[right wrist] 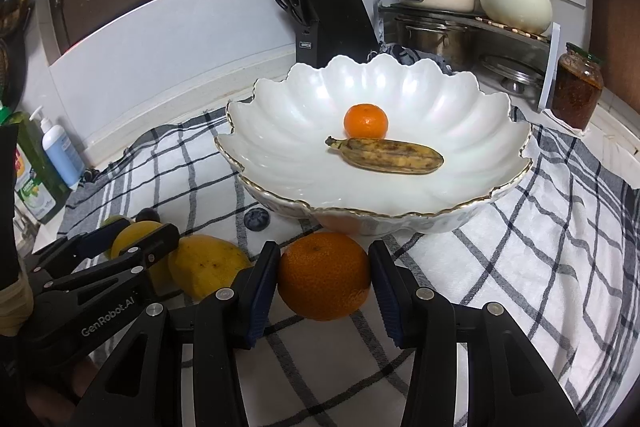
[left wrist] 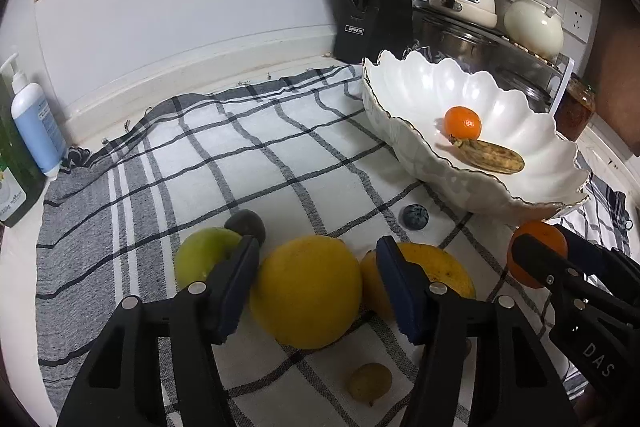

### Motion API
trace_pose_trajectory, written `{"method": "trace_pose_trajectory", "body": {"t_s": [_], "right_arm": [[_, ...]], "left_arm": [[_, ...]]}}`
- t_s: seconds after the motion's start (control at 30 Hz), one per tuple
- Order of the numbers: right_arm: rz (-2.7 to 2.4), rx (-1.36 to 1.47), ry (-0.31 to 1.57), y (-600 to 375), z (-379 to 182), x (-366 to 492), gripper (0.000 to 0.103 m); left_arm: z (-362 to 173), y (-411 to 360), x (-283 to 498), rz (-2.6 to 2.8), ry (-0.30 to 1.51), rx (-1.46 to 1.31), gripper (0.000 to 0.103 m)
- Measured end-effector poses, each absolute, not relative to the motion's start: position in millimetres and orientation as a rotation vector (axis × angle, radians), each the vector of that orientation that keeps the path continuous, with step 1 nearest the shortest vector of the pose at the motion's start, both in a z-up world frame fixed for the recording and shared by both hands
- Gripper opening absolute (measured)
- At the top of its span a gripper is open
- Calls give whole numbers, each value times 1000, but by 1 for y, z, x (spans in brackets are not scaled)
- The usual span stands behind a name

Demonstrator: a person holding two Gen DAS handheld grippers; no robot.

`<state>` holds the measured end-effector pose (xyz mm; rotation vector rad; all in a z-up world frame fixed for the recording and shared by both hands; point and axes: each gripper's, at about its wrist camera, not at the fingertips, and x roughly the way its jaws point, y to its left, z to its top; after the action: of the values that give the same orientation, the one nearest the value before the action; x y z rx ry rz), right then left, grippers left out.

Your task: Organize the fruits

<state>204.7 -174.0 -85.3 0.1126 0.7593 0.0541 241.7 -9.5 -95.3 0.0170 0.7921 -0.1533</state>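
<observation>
A white scalloped bowl point(right wrist: 280, 163) point(left wrist: 400, 131) holds a small mandarin point(right wrist: 365, 121) point(left wrist: 463, 123) and a spotted banana point(right wrist: 388, 155) point(left wrist: 490, 157). My left gripper point(left wrist: 318, 251) is open, its fingers on either side of a round yellow fruit point(left wrist: 306, 291) on the checked cloth; a gap shows on the left side. A green apple point(left wrist: 204, 255), a dark plum point(left wrist: 246, 223), a yellow mango point(left wrist: 436, 267), a blueberry point(left wrist: 415, 217) and a small tan fruit point(left wrist: 369, 383) lie around it. My right gripper point(right wrist: 323, 261) stands around a large orange point(right wrist: 324, 275), the pads at its sides.
A black knife block point(left wrist: 372, 11) point(right wrist: 332, 15), stacked pots and a cream kettle point(left wrist: 534, 27) stand at the back. A jar point(right wrist: 576, 91) stands at the right. Soap bottles point(left wrist: 34, 127) stand at the left edge. The checked cloth point(left wrist: 240, 155) covers the counter.
</observation>
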Motion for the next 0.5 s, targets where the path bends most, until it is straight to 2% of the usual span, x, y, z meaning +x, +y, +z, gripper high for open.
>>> {"method": "trace_pose_trajectory", "body": {"t_s": [0.1,0.13,0.5], "right_arm": [[53,111,759,-174,-85,204,47],[54,109,758,-174,-85,204,47],[55,95,744,-169,-79,199,47]], "left_arm": [[-96,-9,239,-151,790,22,56],[-96,-8,239,-142,788,27,51],[-92,-2,234,-152,802,-4,49]]}}
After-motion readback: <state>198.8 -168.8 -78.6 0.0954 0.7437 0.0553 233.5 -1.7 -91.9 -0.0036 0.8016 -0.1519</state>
